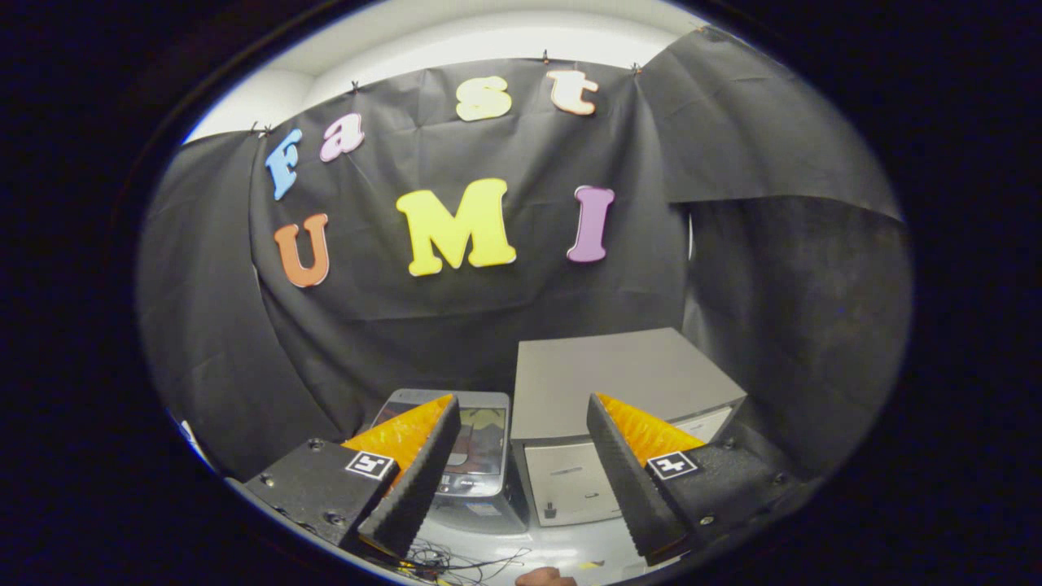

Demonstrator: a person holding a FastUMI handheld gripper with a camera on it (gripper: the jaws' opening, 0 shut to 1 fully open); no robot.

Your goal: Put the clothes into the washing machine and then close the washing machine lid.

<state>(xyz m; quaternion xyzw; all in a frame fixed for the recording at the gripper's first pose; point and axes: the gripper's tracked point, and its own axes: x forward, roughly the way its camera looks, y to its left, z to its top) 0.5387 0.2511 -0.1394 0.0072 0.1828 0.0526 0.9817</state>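
My gripper is open, its two fingers spread wide with nothing between them. Just beyond the left finger stands a small grey washing machine with a rounded top and a see-through lid. Dim coloured shapes show through the lid, and I cannot tell what they are. The left finger hides the machine's left part. I cannot tell whether the lid is fully down or raised.
A grey box-shaped appliance with a pale front panel stands right beside the washing machine, ahead of the right finger. Both rest on a white table. Loose thin wires lie near its front edge, next to a person's fingertip.
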